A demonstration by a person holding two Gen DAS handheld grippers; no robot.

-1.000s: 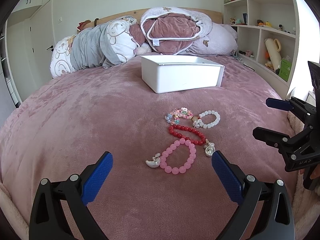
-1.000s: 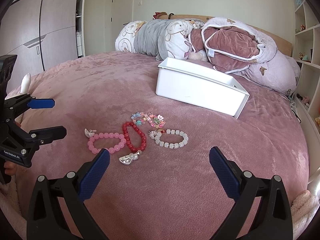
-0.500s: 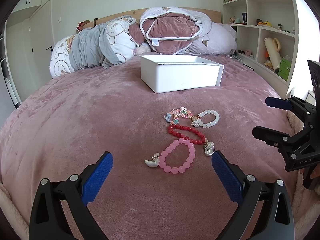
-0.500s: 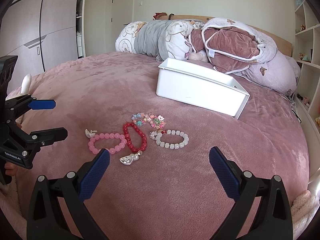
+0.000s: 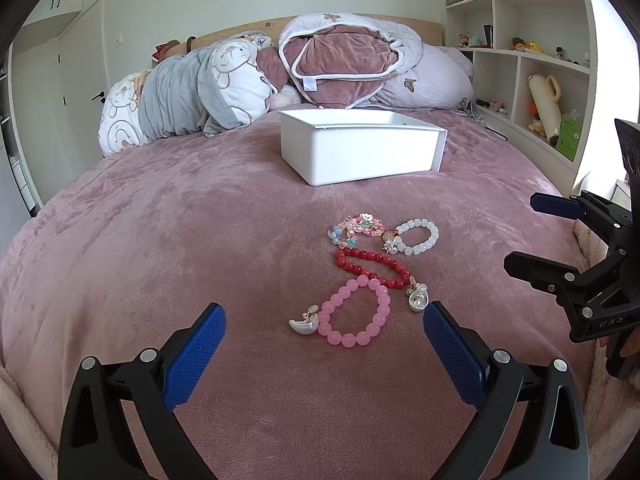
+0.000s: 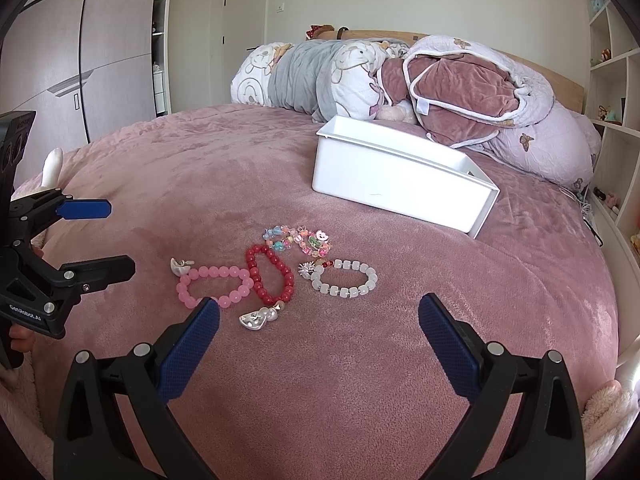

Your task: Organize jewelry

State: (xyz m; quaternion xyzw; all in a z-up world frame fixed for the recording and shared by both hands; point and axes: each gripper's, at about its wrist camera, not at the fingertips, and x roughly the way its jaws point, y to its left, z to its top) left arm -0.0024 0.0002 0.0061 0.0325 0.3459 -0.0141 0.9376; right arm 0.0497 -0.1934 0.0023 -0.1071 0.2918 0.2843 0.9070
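Observation:
Several bracelets lie together on the pink bed cover: a pink bead bracelet [image 5: 377, 305] with a silver charm [image 5: 304, 323], a red bead bracelet [image 5: 370, 265], a white bead bracelet [image 5: 416, 236] and a multicoloured charm bracelet [image 5: 357, 227]. They also show in the right wrist view: pink [image 6: 214, 286], red [image 6: 269, 279], white [image 6: 345, 279], multicoloured [image 6: 298, 239]. A white open box [image 5: 360, 150] stands beyond them. My left gripper [image 5: 324, 344] is open and empty just short of the pink bracelet. My right gripper [image 6: 318, 338] is open and empty just short of the red and white bracelets.
Rolled duvets and pillows [image 5: 280, 72] are piled at the headboard behind the box. Shelves with toys [image 5: 540, 60] stand to the right of the bed. A wardrobe [image 6: 80, 60] stands to the left. The bed edge lies close under both grippers.
Both grippers have edged slightly forward and lower towards the bracelets. The jewelry and the box have not moved.

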